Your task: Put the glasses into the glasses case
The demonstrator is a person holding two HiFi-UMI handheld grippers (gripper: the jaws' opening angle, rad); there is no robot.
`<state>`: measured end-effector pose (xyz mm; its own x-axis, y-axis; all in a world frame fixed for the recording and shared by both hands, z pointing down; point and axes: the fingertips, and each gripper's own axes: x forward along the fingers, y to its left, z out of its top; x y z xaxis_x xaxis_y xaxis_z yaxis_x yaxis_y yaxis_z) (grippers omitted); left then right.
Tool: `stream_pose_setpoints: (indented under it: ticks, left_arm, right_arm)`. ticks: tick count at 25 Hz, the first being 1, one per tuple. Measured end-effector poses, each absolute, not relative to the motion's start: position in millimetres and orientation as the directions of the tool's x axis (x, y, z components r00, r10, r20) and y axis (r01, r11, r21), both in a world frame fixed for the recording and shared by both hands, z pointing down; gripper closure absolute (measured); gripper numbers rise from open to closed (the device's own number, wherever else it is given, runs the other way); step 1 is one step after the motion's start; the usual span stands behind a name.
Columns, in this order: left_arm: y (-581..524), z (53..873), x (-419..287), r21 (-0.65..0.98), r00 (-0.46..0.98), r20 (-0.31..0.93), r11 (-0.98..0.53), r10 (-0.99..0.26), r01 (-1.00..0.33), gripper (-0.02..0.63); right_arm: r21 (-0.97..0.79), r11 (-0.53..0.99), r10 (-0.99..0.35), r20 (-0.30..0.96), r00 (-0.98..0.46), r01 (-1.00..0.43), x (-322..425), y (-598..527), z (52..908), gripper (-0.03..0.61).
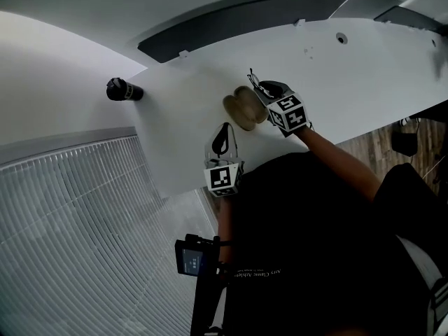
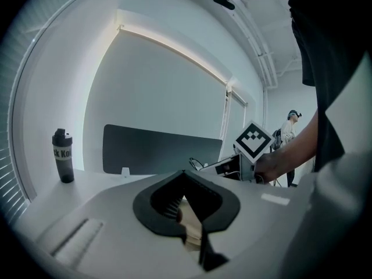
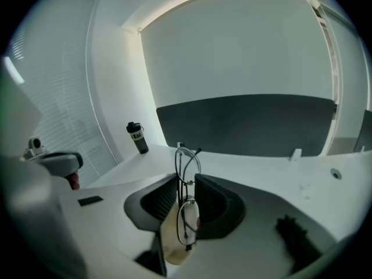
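Note:
The tan glasses case (image 1: pixel 245 108) lies open on the white table (image 1: pixel 350 68). Just right of it and above it, my right gripper (image 1: pixel 260 88) is shut on thin wire-framed glasses (image 1: pixel 253 80). In the right gripper view the glasses (image 3: pixel 189 221) stand on edge between the pads of the right gripper (image 3: pixel 187 182), with the case (image 3: pixel 171 243) showing below. My left gripper (image 1: pixel 225 127) sits at the case's near edge. In its own view a tan part of the case (image 2: pixel 189 217) shows between the narrow jaws of the left gripper (image 2: pixel 185 179). Whether the pads press on it is unclear.
A black bottle (image 1: pixel 124 89) stands at the table's far left corner, also seen as the bottle (image 3: pixel 138 137) in the right gripper view. A dark panel (image 1: pixel 238 23) runs along the table's back edge. A cable hole (image 1: pixel 341 38) is at the far right. A person (image 2: pixel 290 127) stands in the background.

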<state>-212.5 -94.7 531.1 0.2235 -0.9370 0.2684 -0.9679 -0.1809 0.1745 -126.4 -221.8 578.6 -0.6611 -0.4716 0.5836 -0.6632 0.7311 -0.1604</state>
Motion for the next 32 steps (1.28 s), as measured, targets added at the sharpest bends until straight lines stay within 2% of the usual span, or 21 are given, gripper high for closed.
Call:
stream_pose_setpoints:
  ticks: [5, 12, 22, 27, 32]
  left_arm:
    - [-82, 536, -242, 0.153, 0.185, 0.26, -0.149, -0.948, -0.977, 0.607]
    - [-65, 526, -284, 0.177, 0.121, 0.251, -0.078, -0.96, -0.981, 0.606]
    - [-46, 529, -324, 0.161, 0.116, 0.258, -0.076, -0.959, -0.984, 0.607]
    - [-44, 538, -324, 0.171, 0.144, 0.239, -0.104, -0.96, -0.98, 0.607]
    - [-39, 538, -315, 0.175, 0.143, 0.276, -0.096, -0.95, -0.98, 0.607]
  right_arm:
    - [-0.195, 0.775, -0.377, 0.62, -0.688, -0.601, -167, -198, 601, 0.479]
    - [-0.182, 0.717, -0.317, 0.774, -0.548, -0.673, -153, -186, 678, 0.479]
    - [-0.07, 0.661, -0.322, 0.873, -0.366, -0.747, -138, -183, 723, 0.479]
    - [-0.017, 0.666, -0.352, 0.874, -0.335, -0.746, -136, -183, 737, 0.477]
    - [0.015, 0.674, -0.363, 0.877, -0.314, -0.738, -125, -179, 734, 0.477]
